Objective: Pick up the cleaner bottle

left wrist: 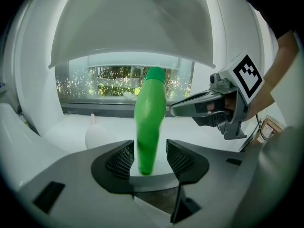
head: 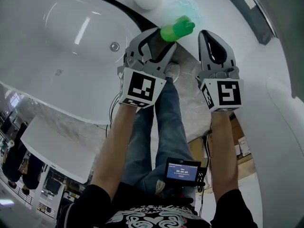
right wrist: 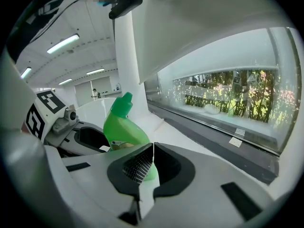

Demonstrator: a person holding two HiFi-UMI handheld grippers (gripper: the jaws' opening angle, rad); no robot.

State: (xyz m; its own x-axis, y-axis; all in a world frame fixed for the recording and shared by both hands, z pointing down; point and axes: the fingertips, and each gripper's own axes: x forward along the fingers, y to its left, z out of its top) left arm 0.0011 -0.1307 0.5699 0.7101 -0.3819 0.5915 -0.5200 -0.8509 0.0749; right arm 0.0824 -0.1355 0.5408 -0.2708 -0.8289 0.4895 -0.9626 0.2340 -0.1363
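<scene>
Grey left tongs (left wrist: 149, 148) stand apart with the green cleaner bottle (left wrist: 151, 122) between the pads. There are gaps on both sides, so nothing is clamped. Right tongs (right wrist: 153, 150) are together and empty, just right of the bottle and not touching it. The bottle stands roughly upright on the white ledge (right wrist: 173, 132) by the bathtub (head: 71, 37), near the window. Its bent neck and green cap (right wrist: 122, 104) lean toward the right tongs.

Handling, as a judgement: smooth moulded plastic, so the walls probably give a little under a squeeze and are slick if wet. Fill level isn't visible, so weight is unknown. The left tongs meet the narrow edge-on side. Best hold looks like the lower-middle body, below the shoulder. Avoid the neck and cap, since the bottle would swing or slip there. A tall shape on a small base means a nudge could tip it.
</scene>
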